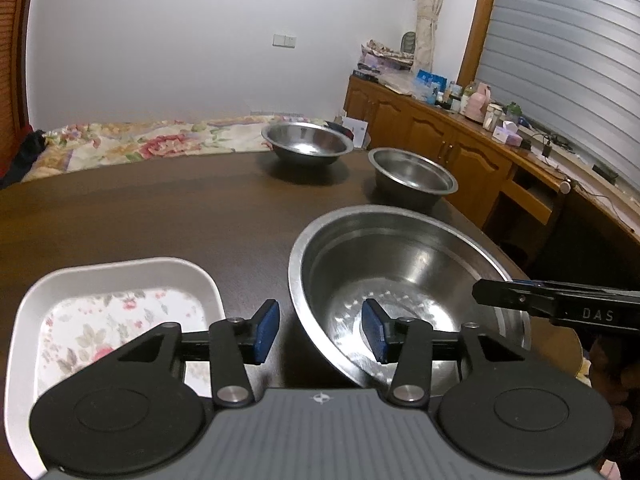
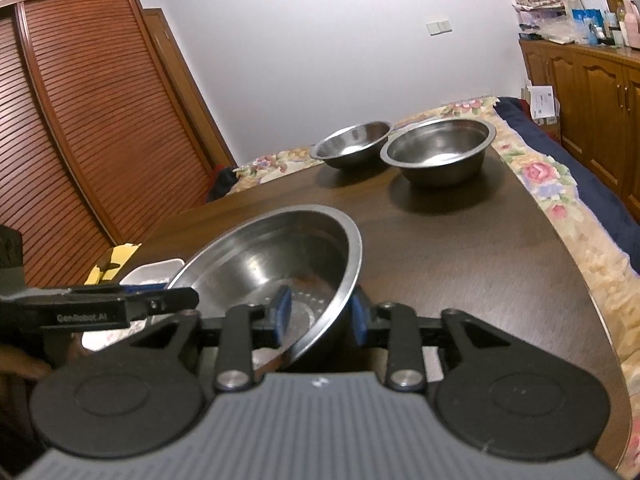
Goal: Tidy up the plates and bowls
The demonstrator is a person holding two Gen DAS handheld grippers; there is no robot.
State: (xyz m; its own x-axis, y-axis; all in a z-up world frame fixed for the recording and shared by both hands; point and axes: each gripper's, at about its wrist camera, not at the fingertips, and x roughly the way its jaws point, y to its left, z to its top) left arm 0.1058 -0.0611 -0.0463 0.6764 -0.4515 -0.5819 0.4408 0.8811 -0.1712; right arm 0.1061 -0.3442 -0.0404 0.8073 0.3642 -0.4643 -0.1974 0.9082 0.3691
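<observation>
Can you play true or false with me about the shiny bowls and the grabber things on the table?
1. There are three steel bowls on the table. True: a large steel bowl near the grippers and two smaller steel bowls, one farther back than the other.
2. The right gripper is shut on the large steel bowl's rim. True: one of the jaws is inside the rim and one outside, and the bowl is tilted.
3. The left gripper is holding the tray. False: its jaws are open and grip nothing.
4. The white tray has a flower pattern. True.
5. The two smaller bowls are stacked. False: they stand side by side.
6. The table is white. False: it is dark brown wood.
</observation>
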